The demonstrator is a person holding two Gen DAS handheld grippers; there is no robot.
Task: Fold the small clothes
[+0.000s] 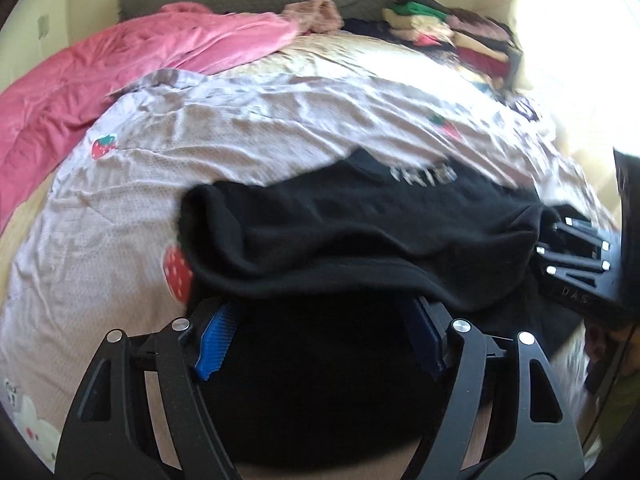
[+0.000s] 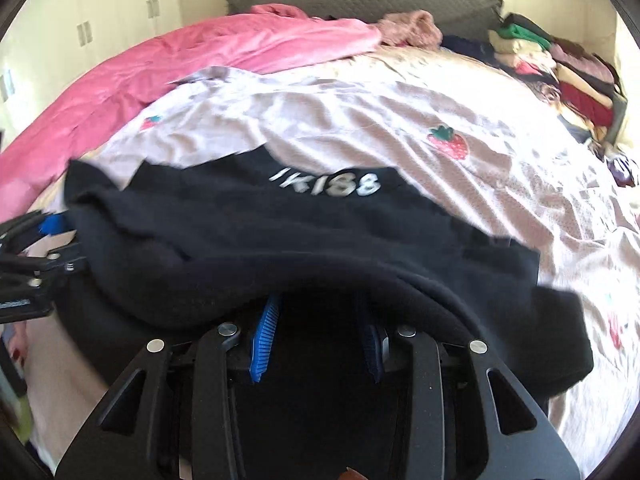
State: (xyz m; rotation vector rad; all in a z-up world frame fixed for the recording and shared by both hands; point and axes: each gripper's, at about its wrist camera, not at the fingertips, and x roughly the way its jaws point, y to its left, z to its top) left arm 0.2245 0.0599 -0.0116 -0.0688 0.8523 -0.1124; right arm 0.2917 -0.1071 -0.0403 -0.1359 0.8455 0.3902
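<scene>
Black top: mid-fold, lower centre. Left gripper and right gripper fingers wide, under its hem. Folded stack upper right.

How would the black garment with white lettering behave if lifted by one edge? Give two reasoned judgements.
Probably floppy: the black garment drapes in soft folds over both claws, the left claw and the right claw. Likely not slippery: its surface looks fuzzy and matte, and it bunches on the strawberry-print sheet rather than lying flat.
</scene>
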